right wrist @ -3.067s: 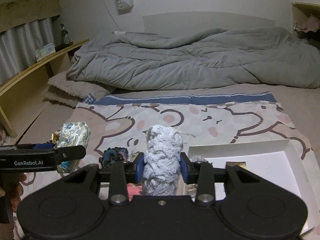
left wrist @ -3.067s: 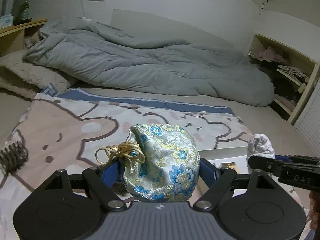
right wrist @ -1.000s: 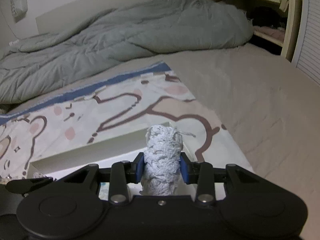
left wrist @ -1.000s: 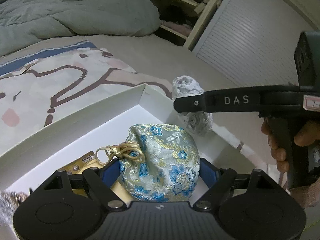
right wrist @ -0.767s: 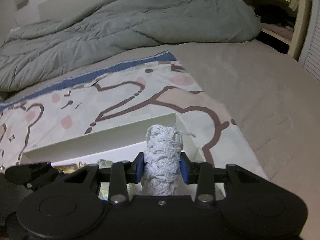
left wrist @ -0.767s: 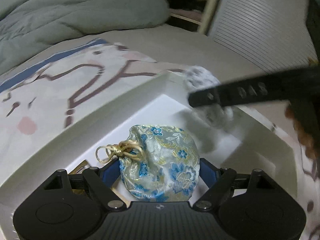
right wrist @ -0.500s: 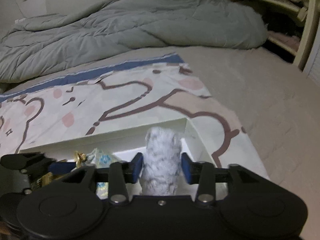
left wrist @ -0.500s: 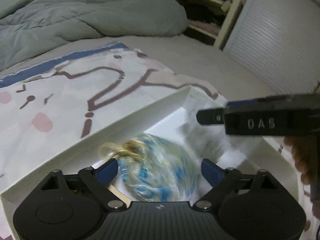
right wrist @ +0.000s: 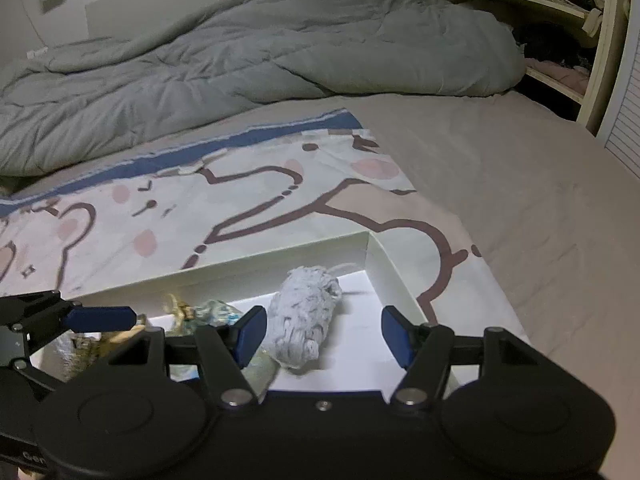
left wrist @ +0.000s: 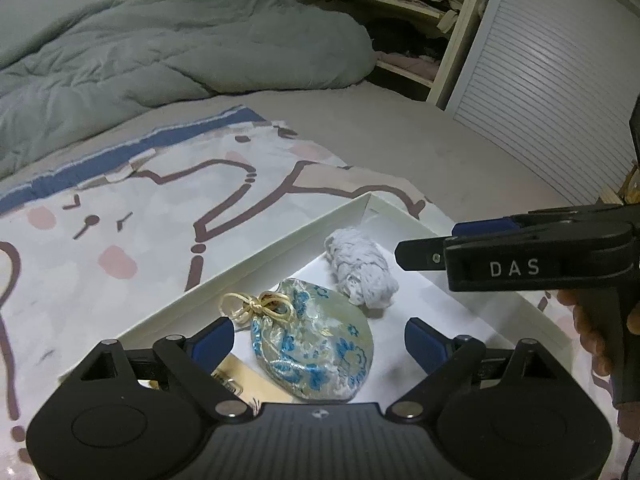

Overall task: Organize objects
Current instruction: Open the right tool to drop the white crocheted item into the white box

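A blue-flowered brocade pouch (left wrist: 316, 350) with a gold cord lies inside the white box (left wrist: 280, 240). My left gripper (left wrist: 319, 340) stands open just above the pouch, its pads clear of it on both sides. Beside the pouch lies a grey knitted bundle (left wrist: 362, 274), near the box's far corner. In the right wrist view my right gripper (right wrist: 323, 332) hovers over the grey knitted bundle (right wrist: 304, 320); its jaws are opening and neither pad presses on it. The pouch (right wrist: 212, 310) shows partly behind the left gripper's finger (right wrist: 100, 318).
The box rests on a cartoon-print blanket (left wrist: 140, 208) on a bed, and a gold item (left wrist: 236, 376) lies in it under my left finger. A grey duvet (left wrist: 160, 60) is heaped behind. Cluttered shelves (left wrist: 408, 20) and a slatted door (left wrist: 560, 100) stand at the right.
Both grippers were shut on their loads above the box. They have since opened; the pouch and the grey bundle dropped and now lie in the box. The left gripper rose slightly.
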The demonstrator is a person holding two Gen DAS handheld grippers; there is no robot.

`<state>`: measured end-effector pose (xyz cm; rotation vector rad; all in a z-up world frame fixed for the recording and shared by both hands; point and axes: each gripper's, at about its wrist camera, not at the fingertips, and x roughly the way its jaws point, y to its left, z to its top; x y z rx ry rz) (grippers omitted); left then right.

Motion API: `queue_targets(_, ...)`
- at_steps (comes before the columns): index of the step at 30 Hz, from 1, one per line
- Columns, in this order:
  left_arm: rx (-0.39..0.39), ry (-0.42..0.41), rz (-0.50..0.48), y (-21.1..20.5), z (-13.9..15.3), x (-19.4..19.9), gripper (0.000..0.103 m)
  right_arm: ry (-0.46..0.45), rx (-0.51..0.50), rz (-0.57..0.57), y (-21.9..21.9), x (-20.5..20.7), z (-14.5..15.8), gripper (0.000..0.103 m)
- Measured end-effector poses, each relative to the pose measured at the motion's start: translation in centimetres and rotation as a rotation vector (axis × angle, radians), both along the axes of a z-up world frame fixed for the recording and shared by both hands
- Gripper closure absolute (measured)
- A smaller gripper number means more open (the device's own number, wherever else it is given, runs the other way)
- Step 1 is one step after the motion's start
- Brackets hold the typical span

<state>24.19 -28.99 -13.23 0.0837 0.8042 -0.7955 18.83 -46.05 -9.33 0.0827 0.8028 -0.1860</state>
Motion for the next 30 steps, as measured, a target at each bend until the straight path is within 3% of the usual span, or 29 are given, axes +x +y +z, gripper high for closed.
queue_targets(13, 0.016, -0.044, 0.085, 3.4, 4.8, -3.6, 0.011, -0.071, 0.057, 0.061, 2.2, -3.7, 4.0, 0.038)
queue_targets(23, 0.002, -0.056, 0.188, 7.0, 8.1, -6.3, 0.008, -0.115, 0.065, 0.071, 3.3, -7.1, 6.6, 0.023)
queue_targets(30, -0.006, -0.051, 0.272, 9.1, 10.0, -8.0, 0.003, -0.141, 0.058, 0.071, 3.5, -9.3, 8.0, 0.021)
